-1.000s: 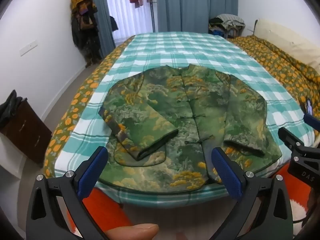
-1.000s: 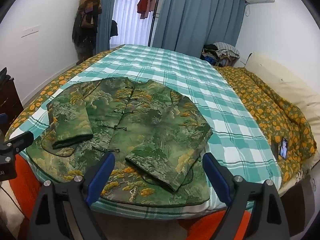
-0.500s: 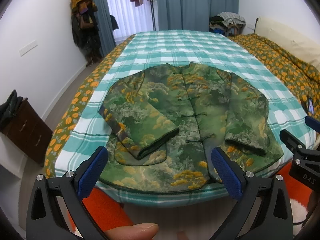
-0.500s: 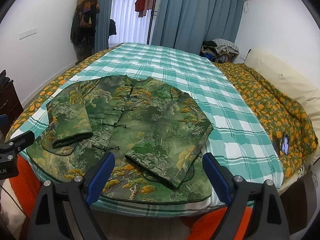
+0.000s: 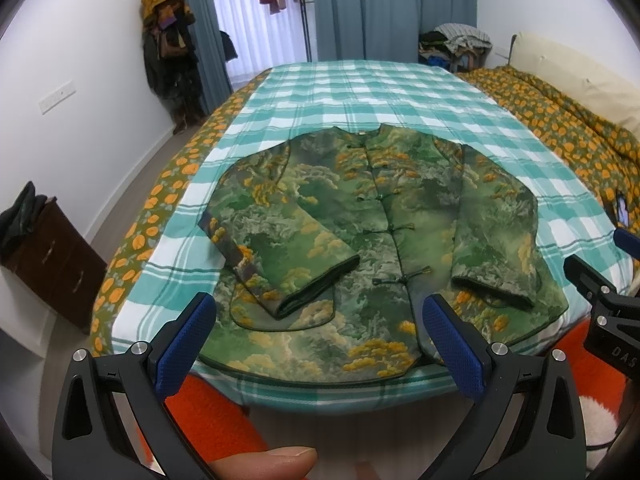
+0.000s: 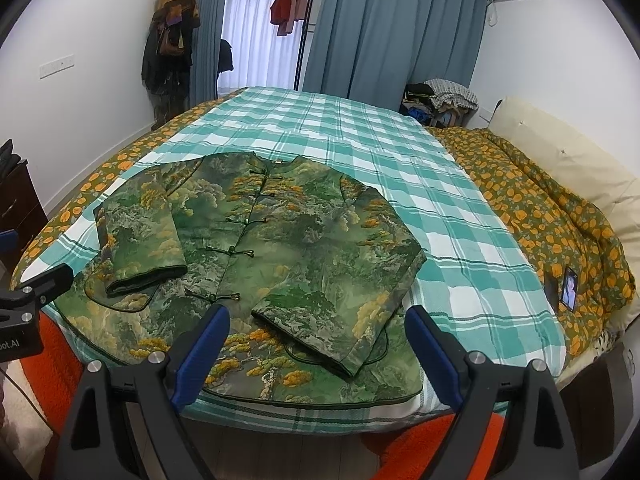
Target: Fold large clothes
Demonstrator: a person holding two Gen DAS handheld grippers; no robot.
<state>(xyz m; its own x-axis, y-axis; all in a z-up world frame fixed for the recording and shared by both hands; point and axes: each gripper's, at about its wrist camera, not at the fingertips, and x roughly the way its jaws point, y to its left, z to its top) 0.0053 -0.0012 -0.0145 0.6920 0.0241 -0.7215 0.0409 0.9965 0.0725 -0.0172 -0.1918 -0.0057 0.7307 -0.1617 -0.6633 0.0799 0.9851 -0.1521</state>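
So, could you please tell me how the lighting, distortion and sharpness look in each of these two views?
Left wrist view: strong fisheye bending, dark vignette corners; the window is blown out; the jacket is sharp and evenly lit; a blurred fingertip intrudes at the bottom. Right wrist view: same barrel distortion; the window glares; the jacket is crisp, with soft shadows only.

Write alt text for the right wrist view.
A green and orange patterned jacket lies flat on a teal checked bed, buttoned, both sleeves folded over its front. The open right gripper hovers above its near hem, holding nothing.
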